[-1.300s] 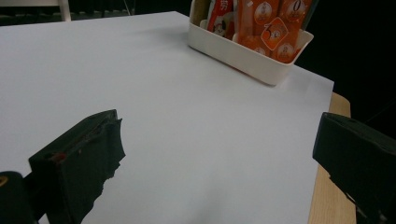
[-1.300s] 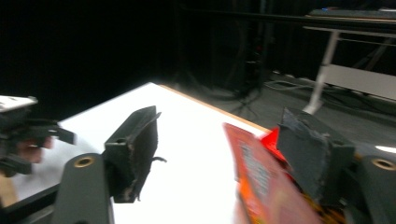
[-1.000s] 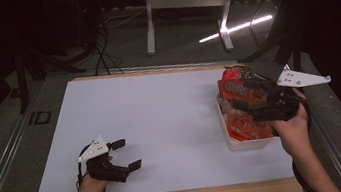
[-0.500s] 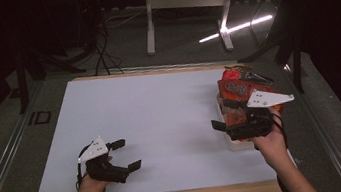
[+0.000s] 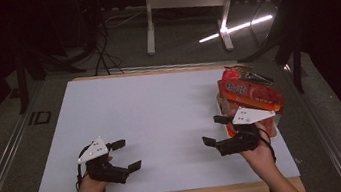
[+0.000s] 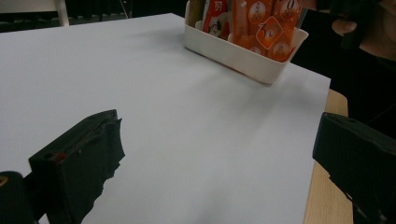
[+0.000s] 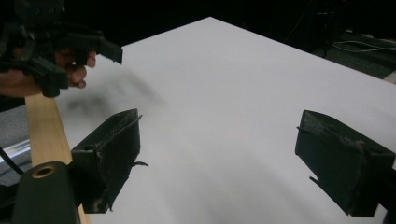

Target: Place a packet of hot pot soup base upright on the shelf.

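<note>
Snack packets [image 5: 250, 94], orange and red, stand crammed in a white tub [image 6: 233, 53] at the worktop's [image 5: 151, 119] right edge, some leaning over its rim. The right gripper [image 5: 218, 130] hovers just beside the tub, jaws spread wide and empty; the left gripper [image 5: 125, 155] rests well apart, likewise released. A hasty reach could likely snag an overhanging packet and tip the tub off the edge.

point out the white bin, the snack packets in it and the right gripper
white bin [image 6: 243, 58], left gripper view, on its near side wall
snack packets [image 5: 252, 95], high view, on the top red packet
right gripper [image 5: 215, 130], high view, midway between its open fingertips
</note>
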Tool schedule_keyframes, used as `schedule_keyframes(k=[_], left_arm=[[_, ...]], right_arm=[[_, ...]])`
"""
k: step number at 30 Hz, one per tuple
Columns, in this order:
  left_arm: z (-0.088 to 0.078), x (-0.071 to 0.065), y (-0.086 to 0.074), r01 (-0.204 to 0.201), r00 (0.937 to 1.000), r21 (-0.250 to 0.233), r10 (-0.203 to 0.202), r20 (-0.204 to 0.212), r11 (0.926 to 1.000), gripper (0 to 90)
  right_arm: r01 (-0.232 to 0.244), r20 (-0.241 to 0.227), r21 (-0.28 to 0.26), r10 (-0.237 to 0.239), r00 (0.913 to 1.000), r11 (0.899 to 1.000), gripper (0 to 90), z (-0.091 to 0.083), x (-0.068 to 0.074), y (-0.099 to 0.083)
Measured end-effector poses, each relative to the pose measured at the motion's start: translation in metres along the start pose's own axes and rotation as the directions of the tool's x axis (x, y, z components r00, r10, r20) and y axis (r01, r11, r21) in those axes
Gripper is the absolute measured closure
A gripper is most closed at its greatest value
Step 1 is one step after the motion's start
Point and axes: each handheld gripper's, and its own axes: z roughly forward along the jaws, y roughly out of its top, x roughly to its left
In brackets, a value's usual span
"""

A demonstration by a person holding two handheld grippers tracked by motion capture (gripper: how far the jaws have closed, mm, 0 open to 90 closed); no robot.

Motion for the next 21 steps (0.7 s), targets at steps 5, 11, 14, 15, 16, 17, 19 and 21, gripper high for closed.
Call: schedule_keyframes(k=[5,11,14,15,16,17,19,21], left_arm=[[0.0,0.0,0.0,-0.001,1.0,0.003,0.001,0.003,1.0,1.7],[0.001,0.0,-0.001,-0.005,1.0,0.009,0.004,0.009,0.9999,1.7],[0.001,0.0,-0.001,-0.006,0.9999,0.011,0.005,0.009,0.9999,1.7],[0.001,-0.001,-0.001,-0.008,0.9999,0.011,0.008,0.011,0.9999,1.7],[0.001,-0.001,-0.001,-0.01,0.9999,0.011,0.01,0.012,0.9999,1.7],[0.001,-0.001,-0.001,-0.01,0.9999,0.01,0.01,0.012,0.9999,1.7],[0.001,-0.001,-0.002,-0.007,0.9999,0.012,0.007,0.013,0.9999,1.7],[0.001,-0.001,-0.002,-0.006,0.9999,0.011,0.006,0.014,0.9999,1.7]], right_arm=[[0.001,-0.011,0.033,-0.001,0.9999,0.999,14.0,0.007,0.004,-0.014],[0.009,-0.014,0.077,-0.008,0.9999,0.997,13.9,0.011,0.009,-0.028],[0.012,-0.014,0.081,-0.011,0.9999,0.997,14.0,0.011,0.01,-0.029],[0.016,-0.011,0.085,-0.016,0.9998,0.996,14.0,0.011,0.01,-0.031],[0.029,-0.004,0.097,-0.028,0.9996,0.995,13.9,0.011,0.011,-0.034],[0.027,-0.011,0.103,-0.026,0.9996,0.994,14.0,0.01,0.012,-0.037],[0.027,-0.013,0.109,-0.026,0.9996,0.994,14.0,0.01,0.012,-0.038],[0.018,-0.014,0.117,-0.016,0.9998,0.993,14.0,0.009,0.012,-0.041]])
